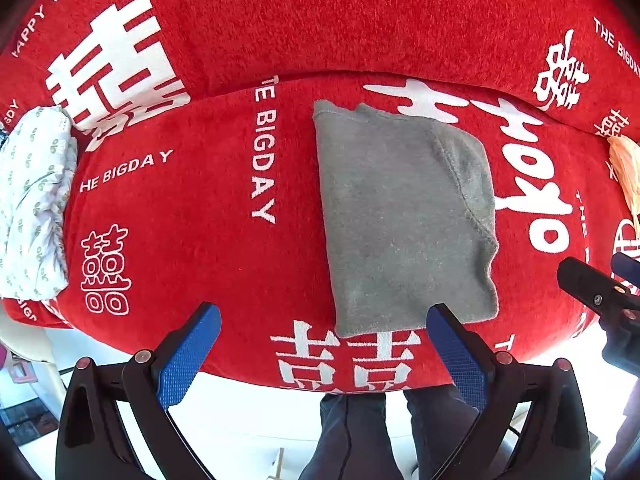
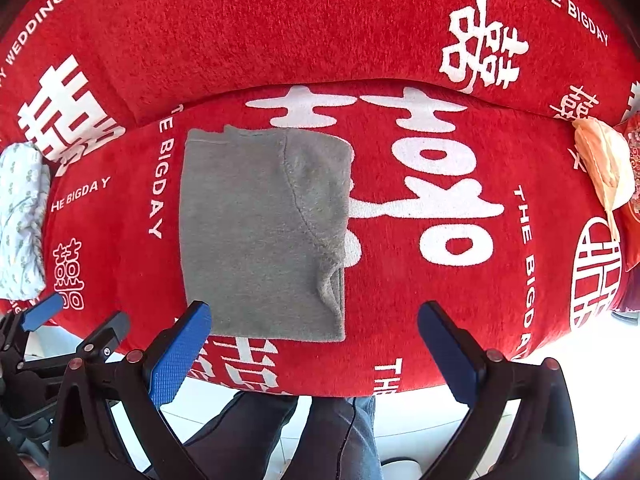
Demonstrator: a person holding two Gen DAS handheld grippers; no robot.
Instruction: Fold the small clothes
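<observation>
A grey knit garment (image 1: 404,216) lies folded into a rectangle on the red sofa seat (image 1: 200,240); it also shows in the right wrist view (image 2: 260,236). My left gripper (image 1: 324,316) is open and empty, held just in front of the garment's near edge, toward its left corner. My right gripper (image 2: 316,312) is open and empty, near the garment's near right corner. The right gripper's body shows at the right edge of the left wrist view (image 1: 600,292). The left gripper shows at the lower left of the right wrist view (image 2: 60,328).
The sofa has a red cover with white lettering (image 2: 440,184). A white patterned cloth (image 1: 32,200) lies at the seat's left end. A peach cloth (image 2: 604,164) lies at the right end. The person's legs (image 2: 288,436) stand at the seat's front edge over white floor.
</observation>
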